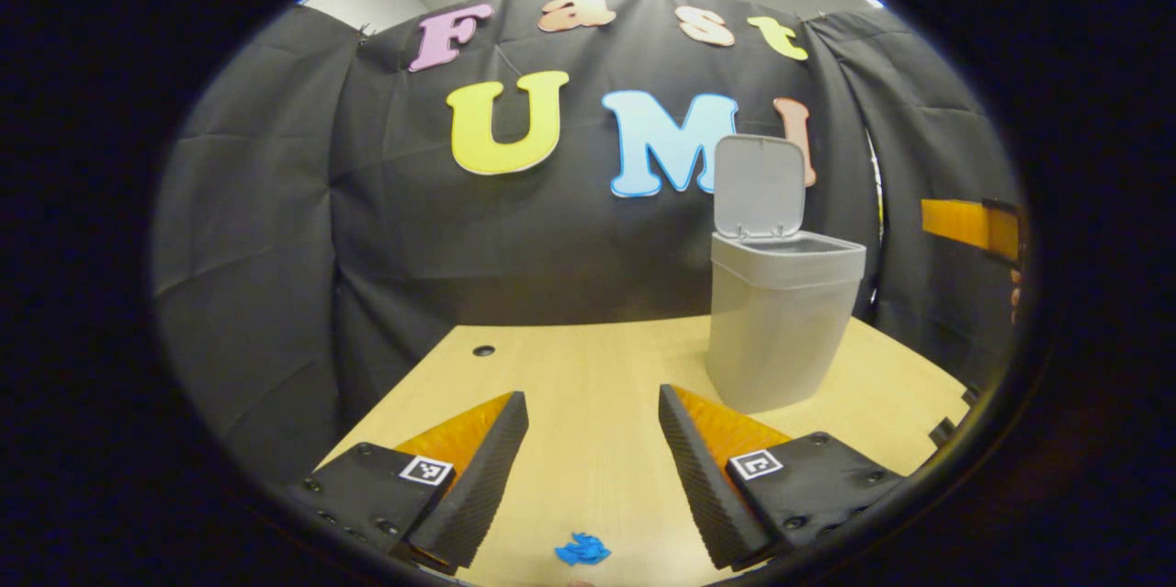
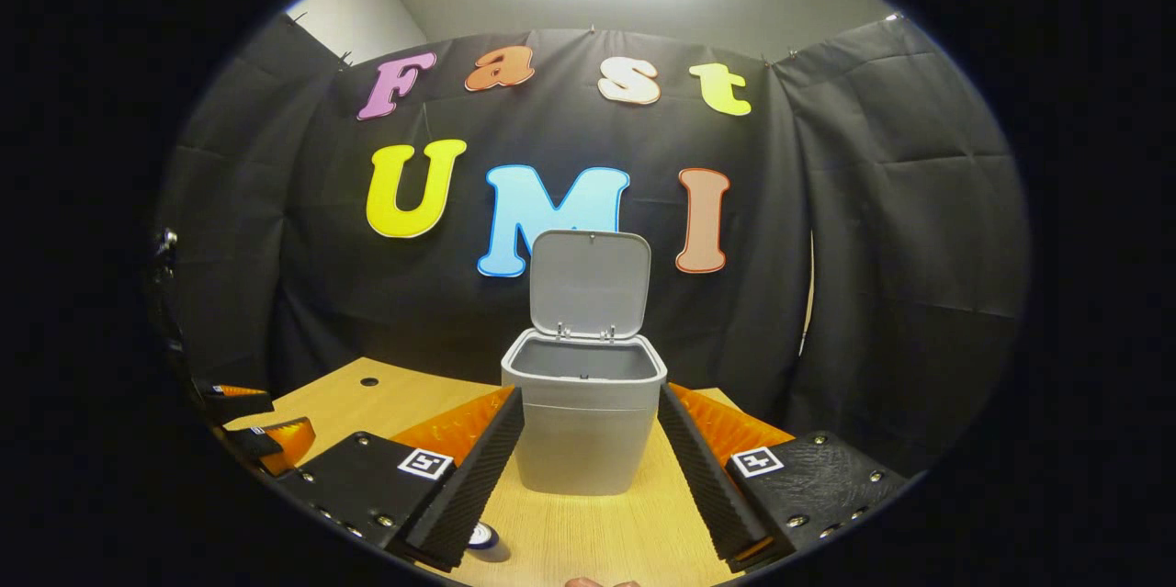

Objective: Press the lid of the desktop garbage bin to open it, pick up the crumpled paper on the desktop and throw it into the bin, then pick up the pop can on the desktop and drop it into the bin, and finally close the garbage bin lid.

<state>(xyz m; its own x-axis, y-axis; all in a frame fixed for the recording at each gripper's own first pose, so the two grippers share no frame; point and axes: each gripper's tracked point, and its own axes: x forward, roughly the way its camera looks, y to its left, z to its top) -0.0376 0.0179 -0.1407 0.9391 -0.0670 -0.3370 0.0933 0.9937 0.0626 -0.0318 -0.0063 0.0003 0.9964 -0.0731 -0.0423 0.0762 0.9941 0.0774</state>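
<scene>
Left gripper view: my left gripper [image 1: 593, 403] hangs over the wooden bench [image 1: 597, 366], fingers spread wide, nothing between them. Crumpled paper [image 1: 582, 550], bright blue and small, lies on the bench at 6 o'clock, below the fingertips and touching neither finger. Garbage bin [image 1: 781, 321], plain grey plastic with a tapering body, stands at 3 o'clock of the fingers toward the bench's far side; its lid [image 1: 759, 187] is tipped up on the rear hinge, mouth open. No readable writing on the bin. Each finger mount carries a small square black-and-white marker, no text.

Right gripper view: my right gripper [image 2: 591, 403] also gapes wide and empty, with the bin standing beyond at 12 o'clock, framed between the fingers, apart from both. A round can top [image 2: 484, 538], likely the pop can, peeks out at 7 o'clock beside the left-hand finger; label hidden.
</scene>
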